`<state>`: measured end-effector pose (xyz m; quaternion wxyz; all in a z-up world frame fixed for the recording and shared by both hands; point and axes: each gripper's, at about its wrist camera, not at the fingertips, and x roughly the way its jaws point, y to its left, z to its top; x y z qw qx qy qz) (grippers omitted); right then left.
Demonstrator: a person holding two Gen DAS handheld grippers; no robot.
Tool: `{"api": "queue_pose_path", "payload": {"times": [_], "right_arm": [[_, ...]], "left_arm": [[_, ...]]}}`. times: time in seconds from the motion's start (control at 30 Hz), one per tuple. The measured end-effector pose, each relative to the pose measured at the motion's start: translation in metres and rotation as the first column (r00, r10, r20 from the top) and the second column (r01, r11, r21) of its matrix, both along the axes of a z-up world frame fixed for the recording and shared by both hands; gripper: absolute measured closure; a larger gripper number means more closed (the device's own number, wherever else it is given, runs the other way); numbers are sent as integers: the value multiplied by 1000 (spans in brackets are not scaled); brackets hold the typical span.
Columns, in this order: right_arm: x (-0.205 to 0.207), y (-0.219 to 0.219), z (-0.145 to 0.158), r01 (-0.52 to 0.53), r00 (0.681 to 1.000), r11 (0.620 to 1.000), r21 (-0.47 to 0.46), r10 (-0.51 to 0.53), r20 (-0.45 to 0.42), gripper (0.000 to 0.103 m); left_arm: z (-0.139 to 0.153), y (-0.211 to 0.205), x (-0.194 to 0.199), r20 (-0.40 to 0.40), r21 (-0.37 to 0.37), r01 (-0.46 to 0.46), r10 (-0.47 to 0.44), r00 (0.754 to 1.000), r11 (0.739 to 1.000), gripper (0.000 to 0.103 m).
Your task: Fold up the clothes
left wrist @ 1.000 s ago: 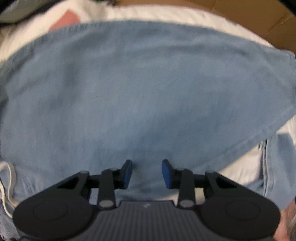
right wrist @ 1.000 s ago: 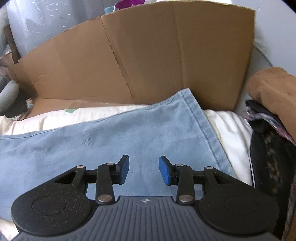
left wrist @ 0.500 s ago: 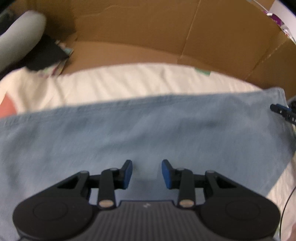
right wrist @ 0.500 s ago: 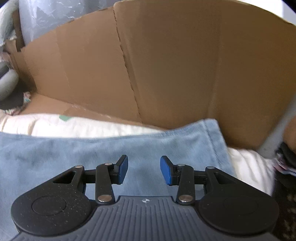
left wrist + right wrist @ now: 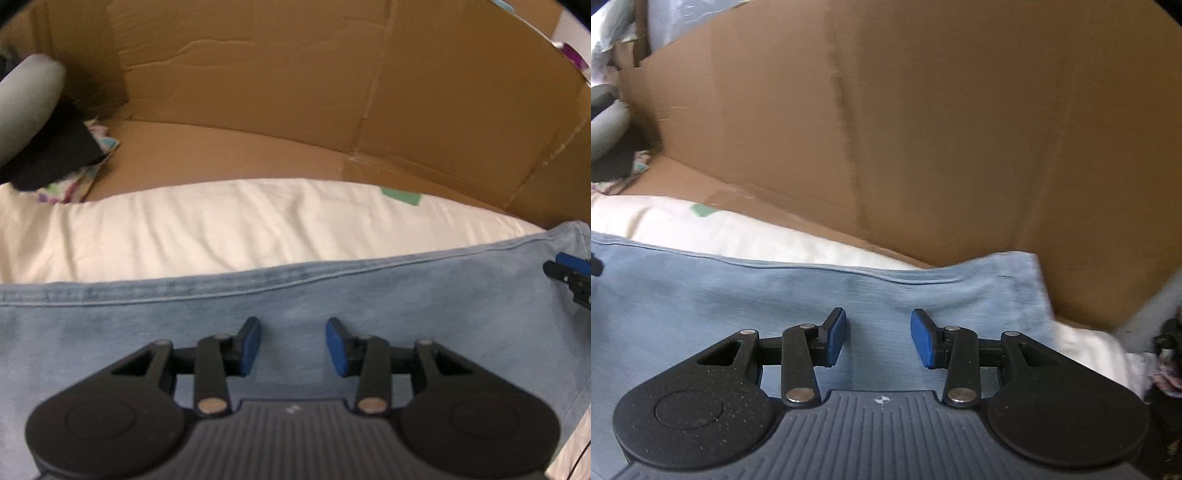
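A light blue denim garment [image 5: 406, 295] lies flat on a cream sheet [image 5: 221, 221], its stitched far edge running left to right. My left gripper [image 5: 293, 341] hovers open over the cloth just short of that edge, nothing between its blue pads. In the right wrist view the same garment [image 5: 738, 295] ends in a far right corner [image 5: 1023, 273] against the cardboard. My right gripper [image 5: 878, 336] stands open above the cloth near that corner, holding nothing. The right gripper's fingertips [image 5: 569, 269] show at the left view's right border.
A tall brown cardboard wall [image 5: 295, 92] [image 5: 960, 129] closes off the far side beyond the sheet. A grey roll [image 5: 26, 99] and dark and patterned cloth [image 5: 62, 158] lie at the far left. A dark pile of clothes [image 5: 1167, 362] sits at the right.
Both grippers have tilted up and moved toward the garment's far edge, so the cardboard now fills more of each view. Both stayed open.
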<state>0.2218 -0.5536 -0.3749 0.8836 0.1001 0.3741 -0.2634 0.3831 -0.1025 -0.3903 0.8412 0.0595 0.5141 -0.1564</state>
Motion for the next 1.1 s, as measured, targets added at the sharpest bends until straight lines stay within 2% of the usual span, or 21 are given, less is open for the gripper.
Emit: {"api": "queue_pose_path", "payload": {"times": [0.2, 0.37, 0.43, 0.5, 0.53, 0.6, 0.83, 1.0, 1.07, 1.1], "right_arm": [[-19, -23, 2, 129, 992, 991, -42, -130, -10, 59], [-25, -23, 4, 140, 989, 988, -69, -143, -30, 60], [-31, -28, 5, 217, 974, 972, -89, -221, -38, 59], [-47, -40, 3, 292, 956, 956, -33, -292, -12, 59], [-54, -45, 2, 297, 955, 955, 2, -297, 7, 59], [-62, -46, 4, 276, 961, 961, 18, -276, 23, 59], [-64, -24, 19, 237, 970, 969, -63, -233, 67, 59], [-54, -11, 29, 136, 985, 985, -109, -123, 118, 59], [-43, -14, 27, 87, 992, 991, -103, -77, 104, 59], [-40, -17, 25, 77, 993, 992, -99, -67, 100, 59]], "left_arm": [[-2, -22, -3, 9, -30, 32, -31, 999, 999, 58], [-2, -50, -6, 15, -54, 80, -80, 997, 995, 52], [-4, -62, -8, 18, -60, 104, -103, 994, 993, 52], [-6, -75, -10, 22, -67, 128, -127, 992, 989, 52], [-7, -81, -11, 23, -70, 140, -139, 990, 988, 52], [-8, -92, -11, 31, -66, 147, -145, 989, 987, 52], [-10, -125, -7, 48, -83, 166, -163, 986, 983, 50], [-10, -139, -10, 55, -94, 187, -183, 982, 978, 50], [-10, -143, -11, 54, -109, 203, -198, 979, 973, 57], [-10, -145, -12, 53, -116, 210, -205, 977, 971, 66]]}}
